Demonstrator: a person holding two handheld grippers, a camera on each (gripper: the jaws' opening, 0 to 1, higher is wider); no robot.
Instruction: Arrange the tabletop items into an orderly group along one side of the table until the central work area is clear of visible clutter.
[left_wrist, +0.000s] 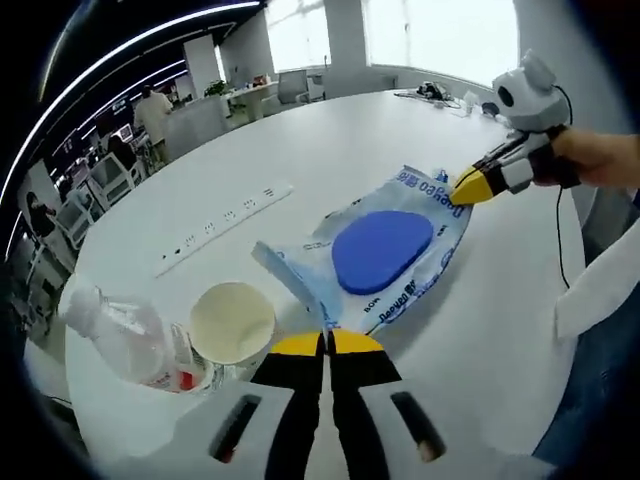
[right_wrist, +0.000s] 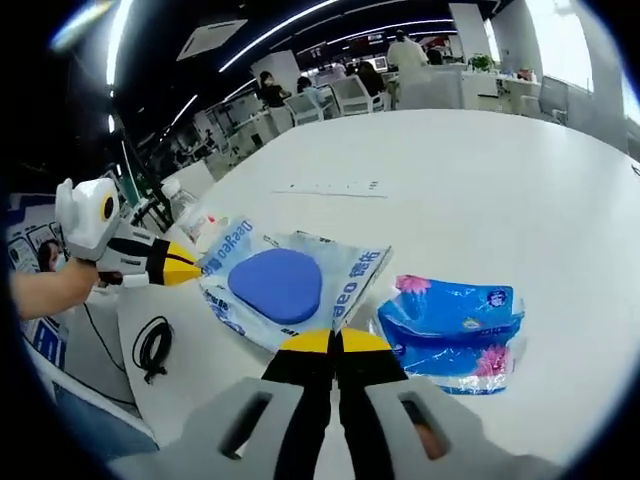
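Left gripper view shows us a clear plastic packet with blue print and a rounded blue pad inside (left_wrist: 385, 250), lying flat on the large white round desk (left_wrist: 330, 150). Our left gripper (left_wrist: 327, 343) has its yellow-tipped fingers (left_wrist: 296, 345) pressed together at the packet's near edge; they seem to pinch the plastic there, though we cannot be sure. Our right gripper (left_wrist: 470, 187) enters from the right, its yellow tip touching the packet's far corner. We judge that the two grippers take opposite ends so the floppy packet can be moved without folding.

Just beside the left fingers, to their left, stands a white paper cup (left_wrist: 232, 322), and next to it lies a crumpled clear plastic bottle with a red cap (left_wrist: 125, 340). A white power strip (left_wrist: 225, 228) lies farther out on the desk.

In the right gripper view, the same packet (right_wrist: 285, 285) sits just ahead of our right gripper (right_wrist: 335, 342), whose fingers (right_wrist: 308, 343) are closed at its edge. A blue plastic pouch with pink flowers (right_wrist: 450, 335) lies touching the packet's right side. The left gripper (right_wrist: 180, 266) meets the packet's far-left corner. A black coiled cable (right_wrist: 153, 348) rests near the desk edge. Office chairs and people fill the background.
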